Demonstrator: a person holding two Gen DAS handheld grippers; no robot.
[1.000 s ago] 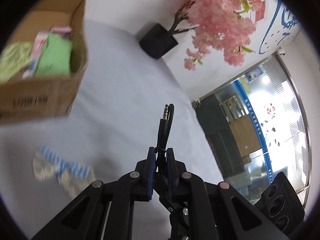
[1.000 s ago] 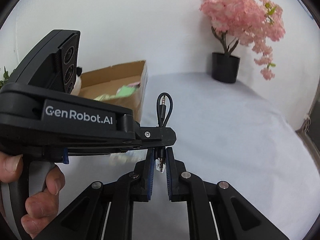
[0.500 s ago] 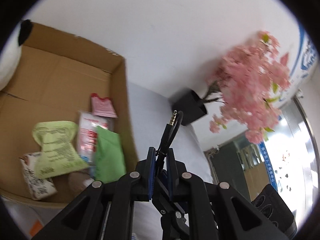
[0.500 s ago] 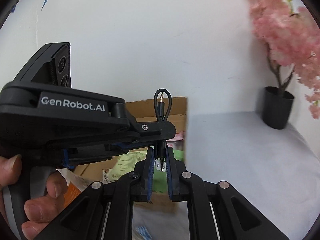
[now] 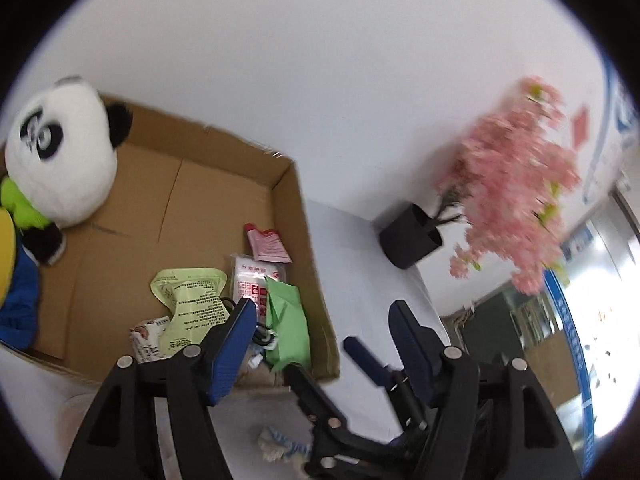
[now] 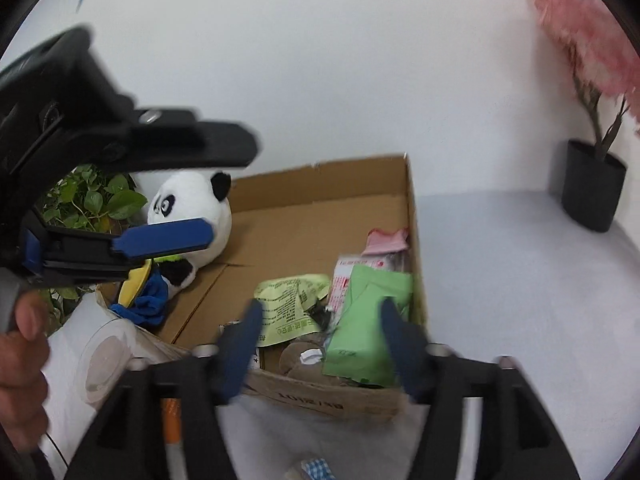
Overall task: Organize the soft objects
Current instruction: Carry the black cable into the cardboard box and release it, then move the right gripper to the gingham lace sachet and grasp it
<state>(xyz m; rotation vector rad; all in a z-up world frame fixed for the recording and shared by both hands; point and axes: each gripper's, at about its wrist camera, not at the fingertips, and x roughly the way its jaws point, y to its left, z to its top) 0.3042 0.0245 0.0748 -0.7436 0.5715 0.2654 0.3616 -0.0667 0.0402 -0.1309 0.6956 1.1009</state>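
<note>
Mostly illegible print on pouches (image 5: 192, 300)

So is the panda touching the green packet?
Apart. In the left wrist view the panda sits at the box's far left corner, the green packet by its right wall, with bare cardboard floor between them.

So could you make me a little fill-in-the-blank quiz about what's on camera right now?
1. The panda toy sits inside the cardboard ____.
2. The fingers of the left gripper and the right gripper are spread ____.
3. The pot holding the pink-flowered tree is ____ in colour.
4. The green packet lies in the box on the side nearer the ____.

Missing words: box; open; black; pot
</note>
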